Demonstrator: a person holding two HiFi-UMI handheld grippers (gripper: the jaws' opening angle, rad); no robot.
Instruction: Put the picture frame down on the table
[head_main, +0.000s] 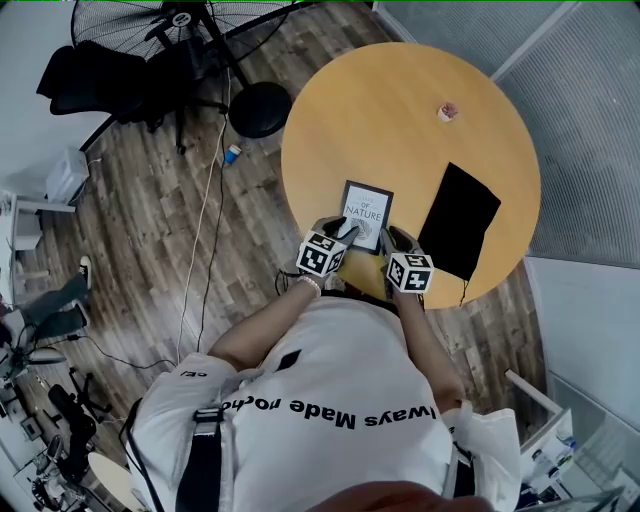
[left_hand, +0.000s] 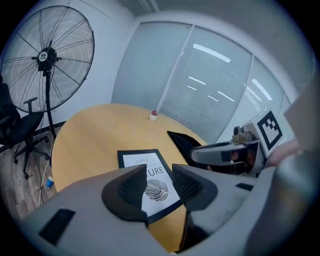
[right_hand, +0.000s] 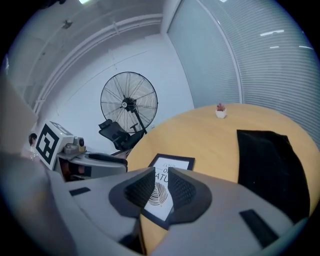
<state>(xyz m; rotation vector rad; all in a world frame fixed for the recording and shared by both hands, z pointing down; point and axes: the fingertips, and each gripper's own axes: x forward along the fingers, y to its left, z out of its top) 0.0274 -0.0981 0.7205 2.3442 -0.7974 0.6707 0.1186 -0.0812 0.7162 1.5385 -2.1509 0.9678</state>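
1. Left gripper (left_hand: 159, 182): the jaws stand apart with a clear gap and pinch nothing. The tips hang above the frame's near left corner.
2. Right gripper (right_hand: 161, 187): the jaws are spread too, by a narrower gap (only air between the pads). It hangs just off the frame's near right corner.
3. Both grippers sit side by side over the near edge of the table (head_main: 400, 110), close together but not touching each other.
4. Frame (head_main: 366, 215) lies flat and face up on the table, near that edge, free of both grippers. Its print shows a leaf and the word NATURE.
5. Black cloth (head_main: 458, 220) lies flat on the table just right of the frame, apart from it, its near end at the table's rim.
6. Small pink thing (head_main: 447, 112) stands on the far side of the table, well apart from the frame (too small to tell what it is).
7. Fan (head_main: 170, 20) and a black chair (head_main: 90, 80) stand on the wood floor (head_main: 160, 220) beyond the table's left side.
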